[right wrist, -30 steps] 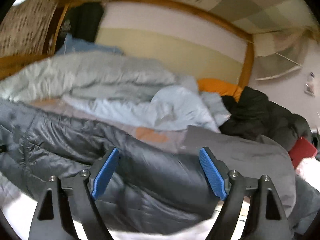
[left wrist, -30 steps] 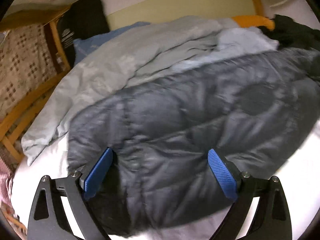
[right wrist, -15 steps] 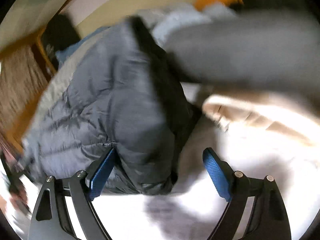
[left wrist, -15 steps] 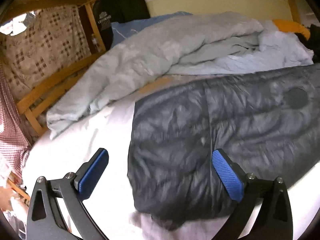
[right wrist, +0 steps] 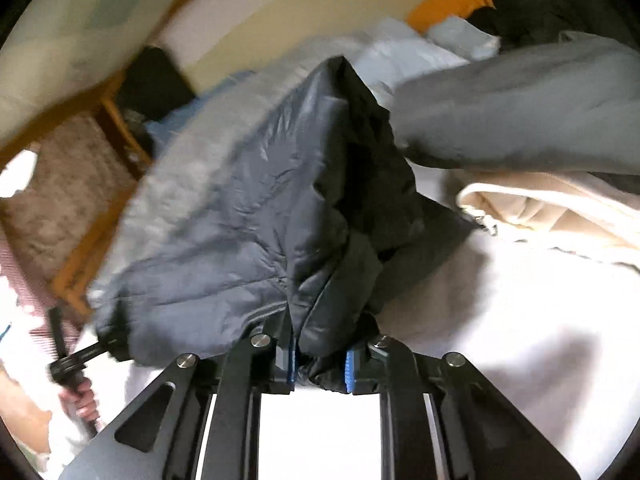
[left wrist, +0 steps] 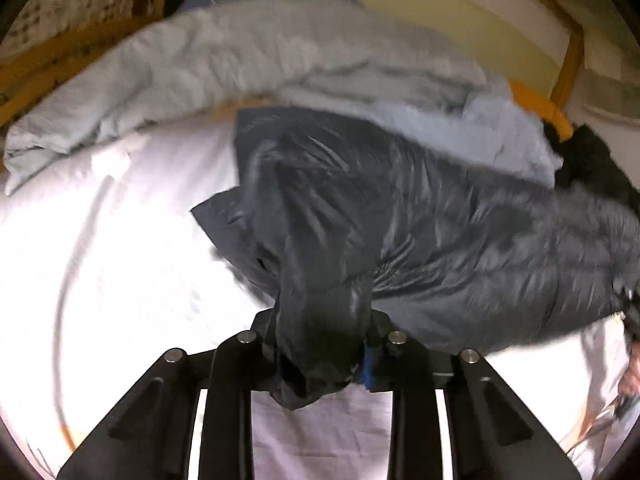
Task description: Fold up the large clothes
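My left hand-held gripper is clamped on one bunched edge of the dark puffer jacket, which lies across the white bed; my right hand-held gripper pinches another edge.

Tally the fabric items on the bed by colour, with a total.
Dark grey: 1, the puffer jacket, held by the left hand-held gripper and right hand-held gripper
Light grey: 1, duvet
Black: 1, garment
Grey: 1, garment
Cream: 1, garment
Total: 5
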Tool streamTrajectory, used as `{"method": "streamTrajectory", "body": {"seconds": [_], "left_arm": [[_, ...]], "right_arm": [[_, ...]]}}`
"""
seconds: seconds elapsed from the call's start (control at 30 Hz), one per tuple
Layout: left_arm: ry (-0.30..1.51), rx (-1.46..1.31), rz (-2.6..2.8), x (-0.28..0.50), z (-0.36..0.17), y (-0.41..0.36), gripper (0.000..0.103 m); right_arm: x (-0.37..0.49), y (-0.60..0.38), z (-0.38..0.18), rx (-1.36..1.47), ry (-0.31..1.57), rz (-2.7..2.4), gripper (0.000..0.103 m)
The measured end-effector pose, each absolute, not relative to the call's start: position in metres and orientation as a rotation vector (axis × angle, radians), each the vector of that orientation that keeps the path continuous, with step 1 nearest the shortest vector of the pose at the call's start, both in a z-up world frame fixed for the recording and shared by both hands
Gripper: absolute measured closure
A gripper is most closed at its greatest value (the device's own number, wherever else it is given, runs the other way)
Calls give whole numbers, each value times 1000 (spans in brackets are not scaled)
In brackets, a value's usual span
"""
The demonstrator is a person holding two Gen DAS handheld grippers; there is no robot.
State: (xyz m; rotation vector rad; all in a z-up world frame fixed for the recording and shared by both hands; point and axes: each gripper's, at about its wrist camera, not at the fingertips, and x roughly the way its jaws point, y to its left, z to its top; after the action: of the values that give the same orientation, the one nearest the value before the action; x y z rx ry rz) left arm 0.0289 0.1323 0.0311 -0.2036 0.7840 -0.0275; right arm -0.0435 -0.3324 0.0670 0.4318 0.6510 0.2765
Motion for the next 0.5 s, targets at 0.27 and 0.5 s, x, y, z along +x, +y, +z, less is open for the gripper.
{"method": "streamTrajectory", "body": {"seconds": [0.27, 0.5], "left_arm": [[646, -28, 170, 21, 45, 129, 13], [404, 143, 263, 0, 63, 109, 5]], "right_arm": [[-81, -318, 80, 162, 558, -3, 56], [-94, -262, 82, -247, 363, -213, 50]]}}
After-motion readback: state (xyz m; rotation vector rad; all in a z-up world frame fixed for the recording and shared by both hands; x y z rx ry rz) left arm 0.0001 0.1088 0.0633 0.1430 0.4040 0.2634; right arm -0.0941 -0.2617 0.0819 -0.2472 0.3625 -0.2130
